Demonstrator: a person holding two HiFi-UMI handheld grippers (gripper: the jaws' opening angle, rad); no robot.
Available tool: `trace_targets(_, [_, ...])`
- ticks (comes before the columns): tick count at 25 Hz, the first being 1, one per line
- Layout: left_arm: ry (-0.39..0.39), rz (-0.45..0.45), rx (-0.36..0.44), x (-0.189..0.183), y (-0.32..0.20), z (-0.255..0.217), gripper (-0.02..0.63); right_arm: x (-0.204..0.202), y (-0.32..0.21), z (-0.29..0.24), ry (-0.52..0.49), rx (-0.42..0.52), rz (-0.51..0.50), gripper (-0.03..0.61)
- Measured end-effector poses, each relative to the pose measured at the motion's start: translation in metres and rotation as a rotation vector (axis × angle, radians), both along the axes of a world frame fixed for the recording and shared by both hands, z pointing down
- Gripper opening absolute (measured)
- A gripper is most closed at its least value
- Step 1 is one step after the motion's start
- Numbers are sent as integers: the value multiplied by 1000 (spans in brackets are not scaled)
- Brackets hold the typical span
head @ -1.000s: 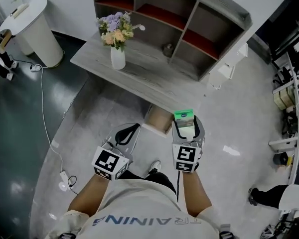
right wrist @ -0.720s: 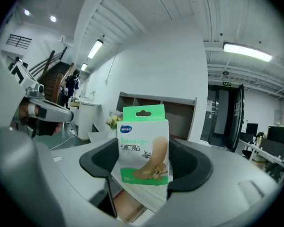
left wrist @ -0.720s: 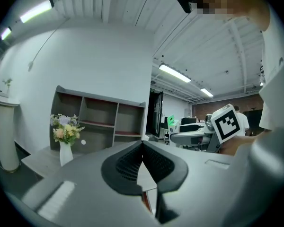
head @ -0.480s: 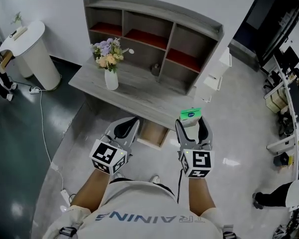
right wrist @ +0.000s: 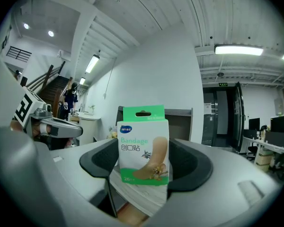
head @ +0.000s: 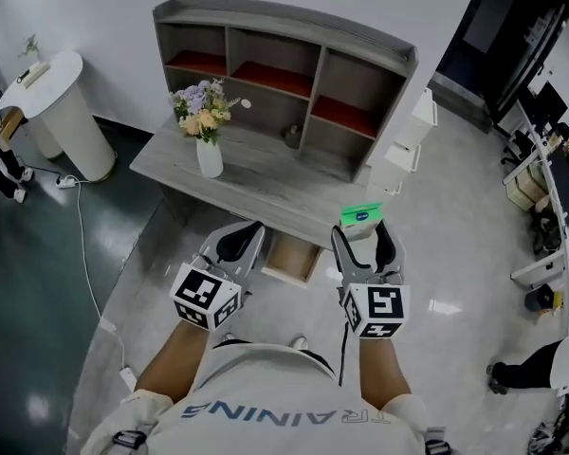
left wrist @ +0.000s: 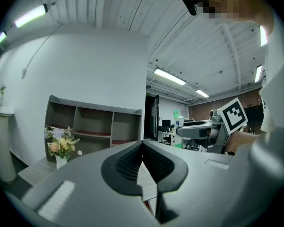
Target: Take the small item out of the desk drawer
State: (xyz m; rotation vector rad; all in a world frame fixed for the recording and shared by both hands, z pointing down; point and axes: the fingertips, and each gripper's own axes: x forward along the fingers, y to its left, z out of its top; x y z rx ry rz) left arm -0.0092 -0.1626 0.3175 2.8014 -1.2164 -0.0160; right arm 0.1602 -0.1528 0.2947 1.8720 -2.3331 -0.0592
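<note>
Between the right gripper's (right wrist: 144,167) fingers (right wrist: 191,167): bandage box (right wrist: 143,148), white and green, upright, clenched from both sides, out of the drawer and near the tabletop's (head: 266,186) front edge. Beside it, under the tabletop: desk drawer (head: 292,259), standing open. Left gripper (left wrist: 142,144): fingers (left wrist: 128,167) pressed together, nothing between them. On the tabletop: white vase of flowers (head: 207,133) toward the left end; grey shelf unit (head: 275,64) at the back.

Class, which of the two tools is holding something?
The right tool, clamped on a green-and-white bandage box; the left tool is shut and empty.
</note>
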Motion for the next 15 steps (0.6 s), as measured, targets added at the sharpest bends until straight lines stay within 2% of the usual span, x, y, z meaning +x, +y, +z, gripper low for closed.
trace_targets(15, [2,19,-11,6,-3,5,-1,2,-1,5,12,-7,17,345])
